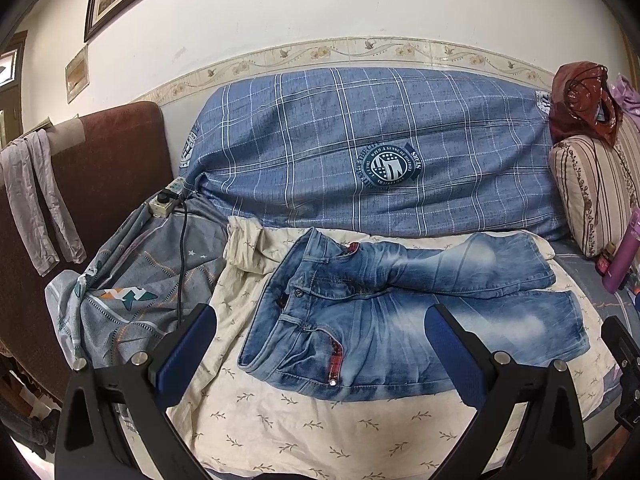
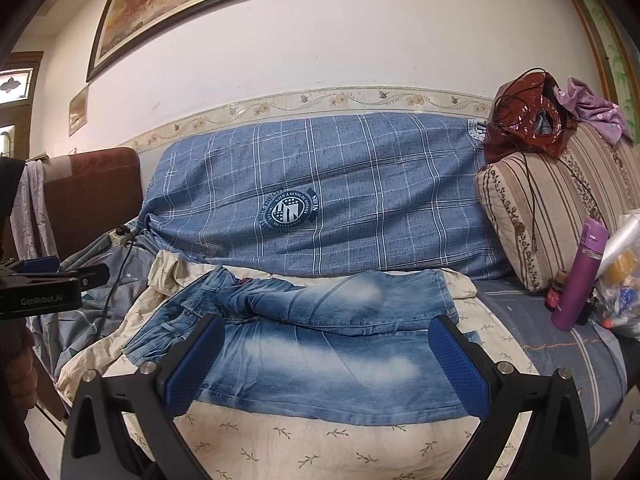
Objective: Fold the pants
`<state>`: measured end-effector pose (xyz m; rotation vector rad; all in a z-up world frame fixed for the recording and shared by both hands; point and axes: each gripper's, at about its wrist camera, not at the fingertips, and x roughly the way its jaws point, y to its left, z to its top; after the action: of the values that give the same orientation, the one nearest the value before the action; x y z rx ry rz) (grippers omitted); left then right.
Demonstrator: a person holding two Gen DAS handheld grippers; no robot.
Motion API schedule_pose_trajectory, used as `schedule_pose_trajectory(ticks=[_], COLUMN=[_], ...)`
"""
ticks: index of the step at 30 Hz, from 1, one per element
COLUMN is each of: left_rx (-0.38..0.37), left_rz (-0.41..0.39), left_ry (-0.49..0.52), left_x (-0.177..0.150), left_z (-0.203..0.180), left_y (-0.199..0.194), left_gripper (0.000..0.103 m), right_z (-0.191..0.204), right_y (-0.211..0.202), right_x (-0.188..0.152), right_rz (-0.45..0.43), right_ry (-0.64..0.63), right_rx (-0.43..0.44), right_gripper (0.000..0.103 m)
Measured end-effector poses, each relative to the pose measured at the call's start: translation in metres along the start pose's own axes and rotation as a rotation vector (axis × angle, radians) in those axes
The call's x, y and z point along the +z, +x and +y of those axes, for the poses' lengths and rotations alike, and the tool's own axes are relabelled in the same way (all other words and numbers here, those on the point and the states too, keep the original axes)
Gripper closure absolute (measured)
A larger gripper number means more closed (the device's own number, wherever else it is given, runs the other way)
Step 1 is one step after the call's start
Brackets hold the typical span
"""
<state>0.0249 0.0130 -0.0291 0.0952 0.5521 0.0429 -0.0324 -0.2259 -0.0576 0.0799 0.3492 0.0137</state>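
A pair of faded blue jeans point(image 1: 400, 320) lies flat on a cream leaf-print sheet point(image 1: 320, 432), waist to the left, legs to the right, the far leg angled over the near one. The jeans also show in the right wrist view point(image 2: 320, 364). My left gripper point(image 1: 320, 344) is open and empty, held above the near waist and thigh. My right gripper point(image 2: 326, 354) is open and empty, above the near leg. The left gripper's body point(image 2: 40, 288) shows at the left edge of the right wrist view.
A blue plaid cushion point(image 1: 380, 152) backs the sofa. A striped pillow point(image 2: 560, 216), a purple bottle point(image 2: 580, 280) and a plastic bag point(image 2: 620, 280) sit at the right. A power strip point(image 1: 168, 200) with a black cord lies on the grey blanket point(image 1: 140, 280) at the left.
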Motion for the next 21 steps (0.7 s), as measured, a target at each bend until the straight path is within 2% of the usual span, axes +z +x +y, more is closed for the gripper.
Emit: schedule_pose_trajectory(ticks=[21], left_rx=[0.015], left_rz=[0.042], left_ry=[0.023], left_x=[-0.003], left_z=[0.003], left_y=[0.022], left_gripper=[0.0], right_z=[0.0], right_y=[0.02], right_x=[-0.007], right_rz=[0.043], right_ry=[0.005], right_rx=[-0.005], right_gripper=[0.0])
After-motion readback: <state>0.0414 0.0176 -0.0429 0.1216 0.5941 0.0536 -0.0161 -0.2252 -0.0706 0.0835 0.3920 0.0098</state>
